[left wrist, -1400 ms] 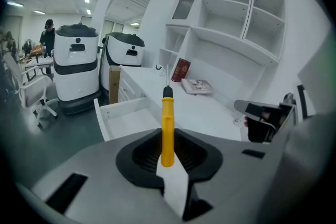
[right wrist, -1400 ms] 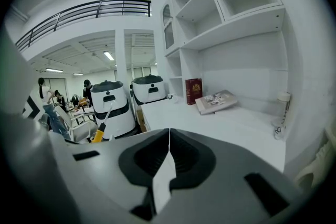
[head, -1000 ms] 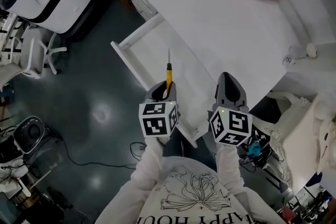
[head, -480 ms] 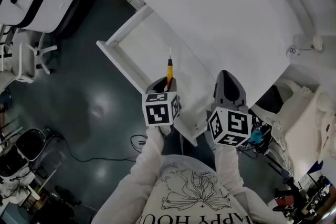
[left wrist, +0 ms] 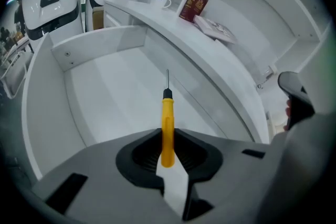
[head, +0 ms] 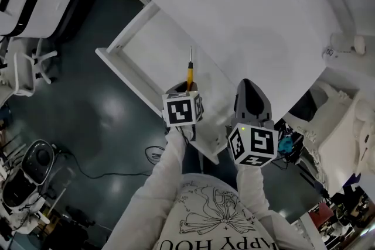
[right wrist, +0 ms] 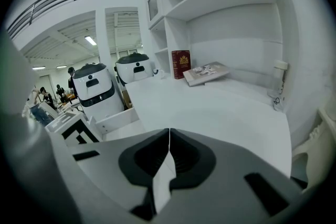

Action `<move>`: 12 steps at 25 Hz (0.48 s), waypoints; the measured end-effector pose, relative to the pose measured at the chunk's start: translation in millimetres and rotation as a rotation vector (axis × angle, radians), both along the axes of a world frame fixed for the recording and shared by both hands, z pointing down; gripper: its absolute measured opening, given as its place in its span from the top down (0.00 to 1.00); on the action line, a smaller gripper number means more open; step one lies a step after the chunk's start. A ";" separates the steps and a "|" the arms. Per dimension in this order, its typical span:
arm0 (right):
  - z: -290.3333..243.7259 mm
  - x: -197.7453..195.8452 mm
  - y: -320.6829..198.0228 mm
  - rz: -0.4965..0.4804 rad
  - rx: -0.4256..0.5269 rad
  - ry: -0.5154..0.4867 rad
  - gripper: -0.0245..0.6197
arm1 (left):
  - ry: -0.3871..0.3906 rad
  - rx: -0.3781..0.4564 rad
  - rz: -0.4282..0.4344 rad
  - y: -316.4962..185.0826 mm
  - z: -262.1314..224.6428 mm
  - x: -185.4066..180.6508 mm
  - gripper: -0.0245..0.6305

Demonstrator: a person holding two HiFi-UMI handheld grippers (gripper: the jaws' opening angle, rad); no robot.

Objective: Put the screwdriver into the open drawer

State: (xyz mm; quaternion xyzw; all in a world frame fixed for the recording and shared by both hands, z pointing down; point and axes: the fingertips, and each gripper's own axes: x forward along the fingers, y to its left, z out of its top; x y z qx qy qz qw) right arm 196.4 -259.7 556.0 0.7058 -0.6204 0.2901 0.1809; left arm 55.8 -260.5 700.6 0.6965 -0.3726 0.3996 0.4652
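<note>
Jaws of the left gripper [left wrist: 168, 153] clamp the yellow screwdriver [left wrist: 167, 126] by its handle at centre frame, its shaft over the open drawer [left wrist: 100, 97]. The right gripper [right wrist: 169, 160] has its jaws together, empty, above the counter [right wrist: 220, 107].

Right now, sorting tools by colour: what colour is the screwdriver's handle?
Yellow screwdriver handle; see the left gripper view.
</note>
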 end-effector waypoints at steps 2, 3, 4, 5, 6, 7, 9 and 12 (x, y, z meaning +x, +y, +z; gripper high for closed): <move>4.6 1.6 0.6 0.003 -0.008 -0.002 0.95 | -0.009 -0.013 0.006 -0.8 8.5 1.8 0.86; 6.6 2.2 1.0 0.004 -0.012 -0.003 0.95 | -0.012 -0.021 0.009 -0.7 12.4 2.2 0.86; 8.4 2.6 1.3 0.005 -0.016 -0.003 0.95 | -0.015 -0.031 0.008 -0.1 16.3 2.1 0.86; 10.1 3.1 1.4 0.006 -0.019 -0.003 0.95 | -0.018 -0.041 0.006 0.8 20.1 1.6 0.86; 11.7 3.6 1.5 0.007 -0.022 -0.004 0.95 | -0.022 -0.049 0.005 1.7 23.6 1.2 0.86; 13.5 4.1 1.5 0.008 -0.026 -0.004 0.95 | -0.027 -0.055 0.006 2.4 27.1 1.0 0.86; 17.2 4.9 1.9 0.009 -0.033 -0.006 0.95 | -0.037 -0.066 0.011 3.7 34.1 0.9 0.86; 21.4 4.7 2.0 0.009 -0.042 -0.010 0.95 | -0.057 -0.083 0.023 5.1 43.3 1.1 0.86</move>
